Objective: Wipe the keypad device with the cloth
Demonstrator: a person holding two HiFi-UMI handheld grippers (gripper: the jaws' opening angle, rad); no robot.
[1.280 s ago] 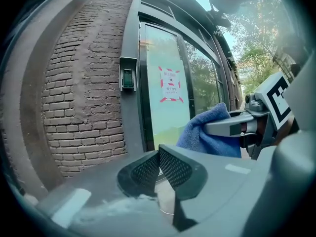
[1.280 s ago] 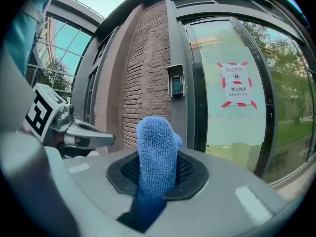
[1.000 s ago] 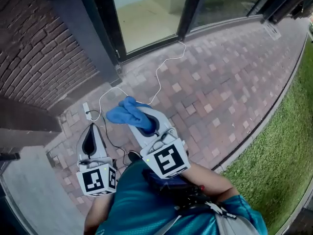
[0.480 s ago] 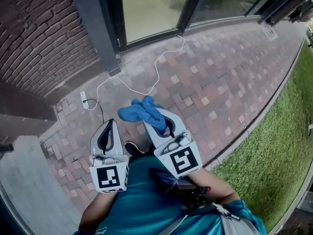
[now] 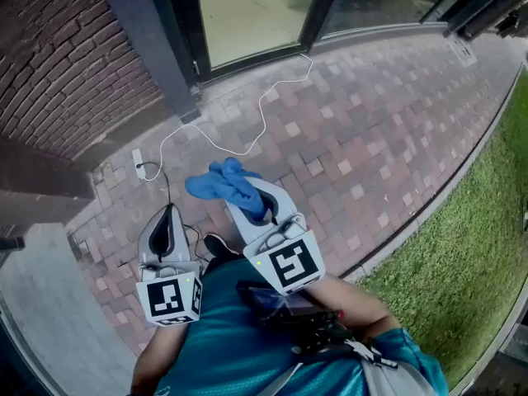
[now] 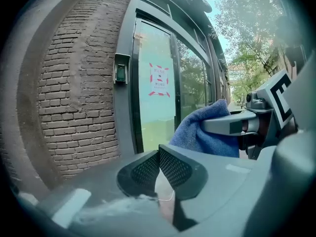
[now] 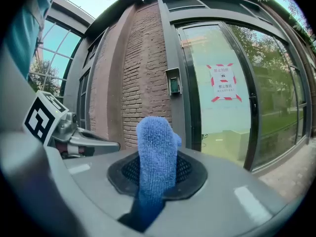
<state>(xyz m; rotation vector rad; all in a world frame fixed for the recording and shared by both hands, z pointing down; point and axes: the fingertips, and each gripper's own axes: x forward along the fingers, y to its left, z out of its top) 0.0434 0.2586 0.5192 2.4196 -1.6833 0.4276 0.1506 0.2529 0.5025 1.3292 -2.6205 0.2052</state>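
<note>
Brick wall (image 5: 58,64) at left, beside a dark-framed glass door (image 5: 247,15); a red-and-white notice (image 7: 224,83) on the glass; brick paving (image 5: 371,122) below; a white cable (image 5: 264,126) snakes over it from the door's foot to a white plug (image 5: 138,163) near the wall; grass (image 5: 470,262) borders the paving at right; trees (image 6: 252,28) beyond.

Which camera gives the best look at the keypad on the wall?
The right gripper view: the keypad sits near centre, unblocked, beside the door frame. The left gripper view shows it too, further off-centre. The head view looks down and misses it.
</note>
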